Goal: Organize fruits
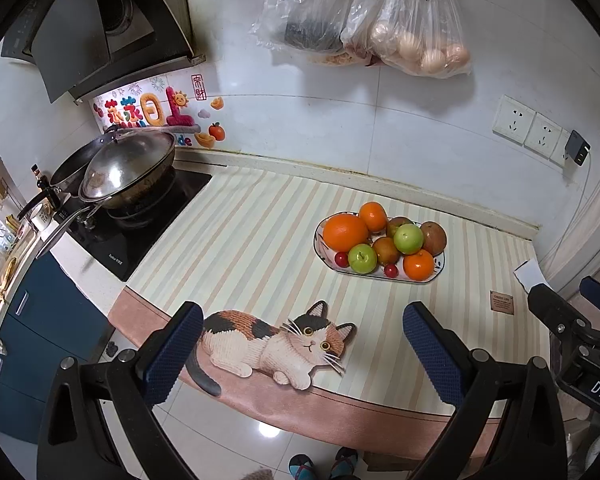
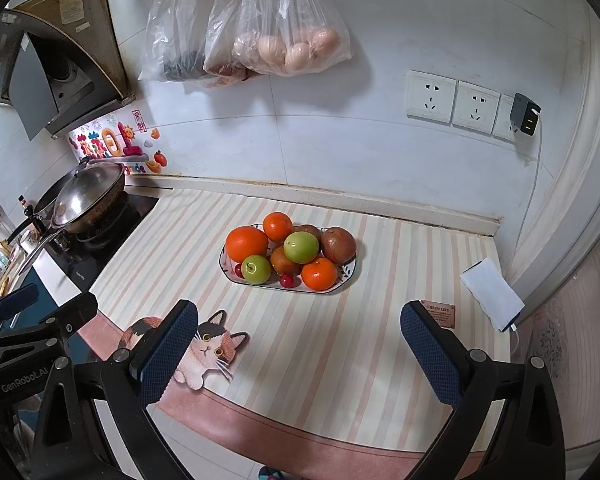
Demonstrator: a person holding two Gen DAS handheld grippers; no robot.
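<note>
Left wrist view: my left gripper (image 1: pixel 303 344) hung spread wide with nothing between its blue ribbed pads, short of the counter edge, over the striped mat with a calico cat figure (image 1: pixel 276 344). The white oval ceramic plate (image 1: pixel 380 276) sat well ahead on the mat, heaped: a large orange (image 1: pixel 346 233), two smaller oranges, two green apples, brownish-red fruits, and small red cherries (image 1: pixel 342 259) tucked at the rim. A lidded steel wok (image 1: pixel 128 172) stood on the hob, far left.

Right wrist view: my right gripper (image 2: pixel 300 344) was likewise spread and empty, the plate (image 2: pixel 350 270) straight ahead. The upper green apple (image 2: pixel 301 247) rode on top of the others (a loose perch, I judged). A white power bank (image 2: pixel 492 294) lay at right on its cable.

Risks, as I judged them: pulling a lower fruit could topple the pile and send round fruit rolling off the counter edge; cherries could slip or bruise between wide pads; both grippers reaching the same plate could collide.
</note>
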